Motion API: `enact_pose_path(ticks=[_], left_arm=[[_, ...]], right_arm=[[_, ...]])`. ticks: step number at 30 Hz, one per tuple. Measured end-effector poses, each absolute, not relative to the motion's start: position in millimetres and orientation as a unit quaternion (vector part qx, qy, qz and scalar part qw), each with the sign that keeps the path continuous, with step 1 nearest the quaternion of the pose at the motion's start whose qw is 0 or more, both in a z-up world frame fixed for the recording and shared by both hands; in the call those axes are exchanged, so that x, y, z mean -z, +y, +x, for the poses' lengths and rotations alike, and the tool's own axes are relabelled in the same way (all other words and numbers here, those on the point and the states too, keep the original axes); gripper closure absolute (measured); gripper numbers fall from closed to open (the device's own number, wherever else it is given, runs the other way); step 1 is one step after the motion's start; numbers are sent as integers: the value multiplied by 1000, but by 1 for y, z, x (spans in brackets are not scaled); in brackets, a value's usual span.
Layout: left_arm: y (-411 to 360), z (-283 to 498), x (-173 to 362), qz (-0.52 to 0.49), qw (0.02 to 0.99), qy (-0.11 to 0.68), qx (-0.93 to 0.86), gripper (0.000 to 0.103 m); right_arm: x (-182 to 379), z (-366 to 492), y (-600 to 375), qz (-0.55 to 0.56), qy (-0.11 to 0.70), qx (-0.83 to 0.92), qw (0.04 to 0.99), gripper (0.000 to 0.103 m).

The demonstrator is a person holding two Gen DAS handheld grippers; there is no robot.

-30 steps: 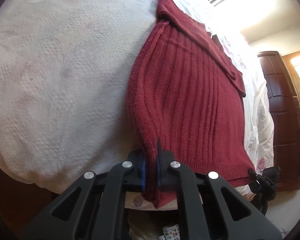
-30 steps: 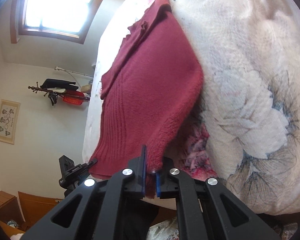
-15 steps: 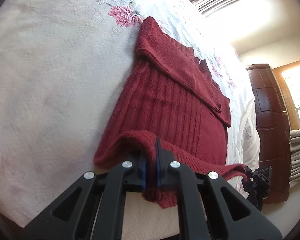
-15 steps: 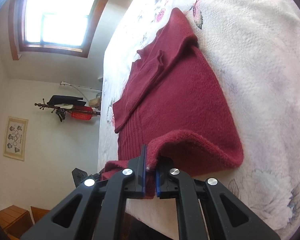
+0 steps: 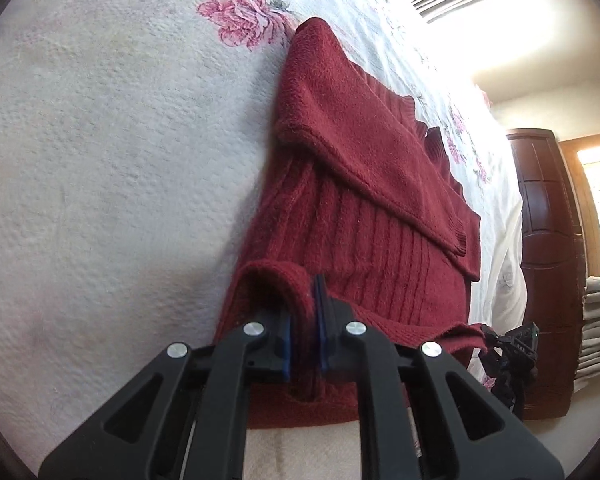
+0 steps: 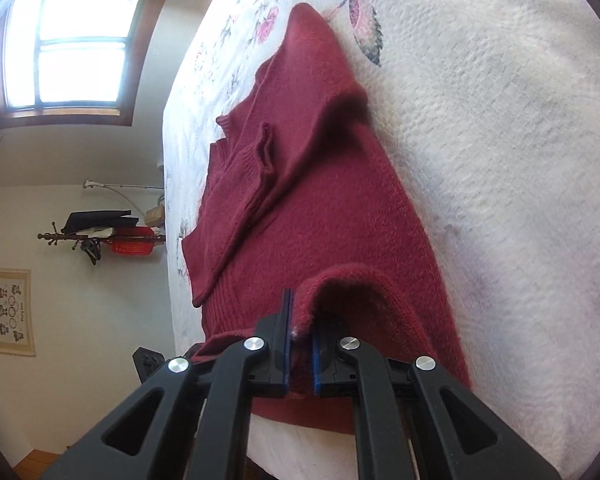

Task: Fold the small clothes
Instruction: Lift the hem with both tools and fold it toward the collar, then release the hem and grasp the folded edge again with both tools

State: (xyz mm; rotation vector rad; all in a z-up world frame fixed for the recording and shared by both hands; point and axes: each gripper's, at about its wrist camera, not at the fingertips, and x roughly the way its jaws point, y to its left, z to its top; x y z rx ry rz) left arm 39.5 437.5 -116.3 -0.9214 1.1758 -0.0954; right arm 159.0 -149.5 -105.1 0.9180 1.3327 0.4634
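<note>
1. Up close in the left wrist view, our left gripper point(image 5: 305, 322) is clamped on the near hem of the red sweater point(image 5: 364, 208); the knit bunches between the blue pads point(image 5: 321, 332) and curls up in a hump just left of them.
2. Beyond the gripper, we see the rest of the sweater lying flat on the bed point(image 5: 112, 152), stretching away from us, with a sleeve point(image 5: 364, 152) folded diagonally across the ribbed body.
3. At the hem's far end, to the right, we see the right gripper point(image 5: 516, 350) as a dark shape at the edge of the bed, before a dark wooden wardrobe point(image 5: 548, 248). A pink flower print point(image 5: 240, 16) lies on the cover just beyond the sweater's far corner.
4. Next, in the right wrist view, our right gripper point(image 6: 300, 336) is closed on the other corner of the same hem of the sweater point(image 6: 312, 208), the fabric arching up and to the right of the pads point(image 6: 286, 336).
5. Ahead of it we see the sweater spread on the white bed point(image 6: 500, 140), its sleeves folded over the middle.
6. Left of the bed we see a window point(image 6: 80, 48), a coat rack point(image 6: 100, 236) and a framed picture point(image 6: 12, 312) on the wall.
</note>
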Motion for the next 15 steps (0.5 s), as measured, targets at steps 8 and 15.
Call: enact_pose_path(ticks=[8,15], left_arm=[[457,10,98,-441,736,512,52,62],[450,6,65,-291,810,508,39,59]], right_arm=[[96,166,-173,394,577,-201,687,69],[72,148,-181,306,585,-202,724,68]])
